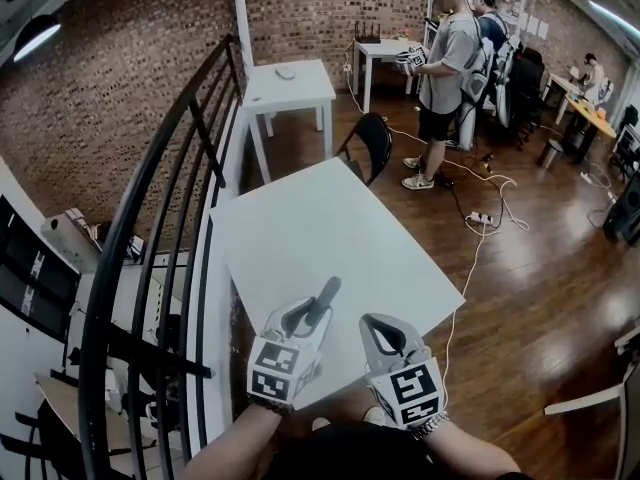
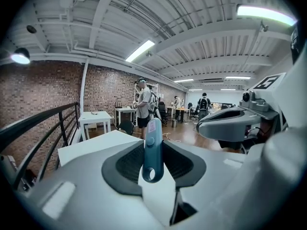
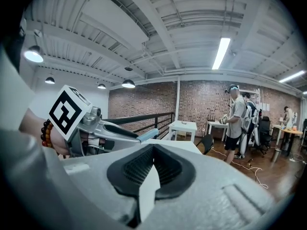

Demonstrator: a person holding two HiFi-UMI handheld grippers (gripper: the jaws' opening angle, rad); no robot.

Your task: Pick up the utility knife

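utility knife (image 2: 153, 150) is clamped between the left gripper (image 1: 303, 318) pads, off the white table (image 1: 330, 218). ring end sits toward the camera and the body juts out past the jaw tips. the left gripper is held over the table's near edge, pointing away from the person and a bit downward, marker cube facing back. the right gripper (image 1: 372, 322) is just beside it in the same pose, jaws closed with nothing between them. both forearms enter from the bottom of the head view.
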